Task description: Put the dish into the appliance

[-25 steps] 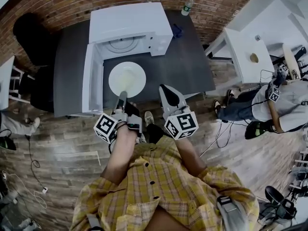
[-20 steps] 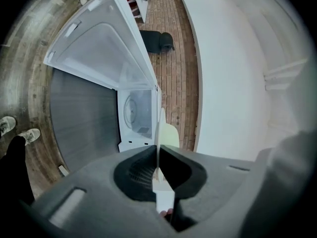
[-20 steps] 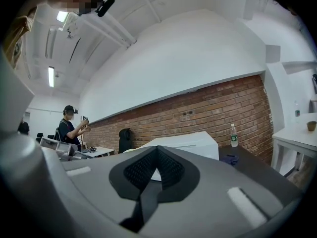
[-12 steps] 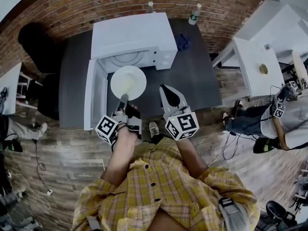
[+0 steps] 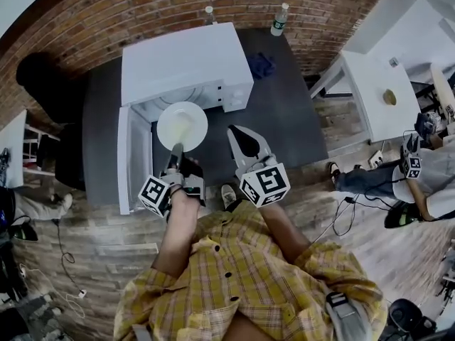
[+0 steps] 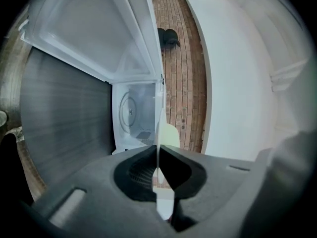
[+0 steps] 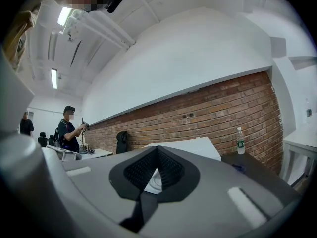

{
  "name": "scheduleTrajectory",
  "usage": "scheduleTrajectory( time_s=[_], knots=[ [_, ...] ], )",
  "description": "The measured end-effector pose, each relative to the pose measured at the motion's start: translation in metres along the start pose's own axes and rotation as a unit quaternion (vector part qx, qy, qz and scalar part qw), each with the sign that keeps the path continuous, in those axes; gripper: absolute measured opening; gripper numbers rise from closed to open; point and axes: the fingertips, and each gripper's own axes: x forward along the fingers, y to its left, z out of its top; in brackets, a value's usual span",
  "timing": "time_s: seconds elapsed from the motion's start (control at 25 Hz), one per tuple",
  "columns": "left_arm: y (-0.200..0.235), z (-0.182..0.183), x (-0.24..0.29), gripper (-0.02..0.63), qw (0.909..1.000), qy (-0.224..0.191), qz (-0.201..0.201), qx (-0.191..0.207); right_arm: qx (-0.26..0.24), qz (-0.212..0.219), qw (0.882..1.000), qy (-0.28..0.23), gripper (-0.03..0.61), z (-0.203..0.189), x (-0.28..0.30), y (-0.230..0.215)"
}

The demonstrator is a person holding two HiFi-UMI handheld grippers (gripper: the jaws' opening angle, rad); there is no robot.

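Left tool [image 5: 176, 148] clamps dish [image 5: 183, 125] edge; right tool [image 5: 233, 132] closed, empty; dark table [image 5: 284, 105], brick wall [image 5: 142, 6] behind.

The left forearm [image 5: 176, 226] and right forearm [image 5: 279, 229] reach forward side by side. The left gripper [image 5: 175, 150] points roughly level, its 2 jaws pinched on the dish [image 5: 183, 125] rim. The right gripper [image 5: 234, 132] holds nothing, its jaws seemingly meeting at the tips.
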Motion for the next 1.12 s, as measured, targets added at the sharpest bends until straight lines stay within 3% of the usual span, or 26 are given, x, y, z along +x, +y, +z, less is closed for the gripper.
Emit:
scheduleTrajectory(
  time_s=[0.68, 1.12],
  knots=[
    [0.073, 0.035, 0.074, 0.008, 0.9978, -0.036, 0.049, 0.026, 0.003, 0.014, 0.999, 0.034, 0.003, -0.018, 0.042, -0.036],
    [0.105, 0.051, 0.115, 0.008, 0.996, -0.055, 0.069, 0.015, -0.006, 0.027, 0.999, 0.041, 0.003, -0.024, 0.064, -0.042]
  ],
)
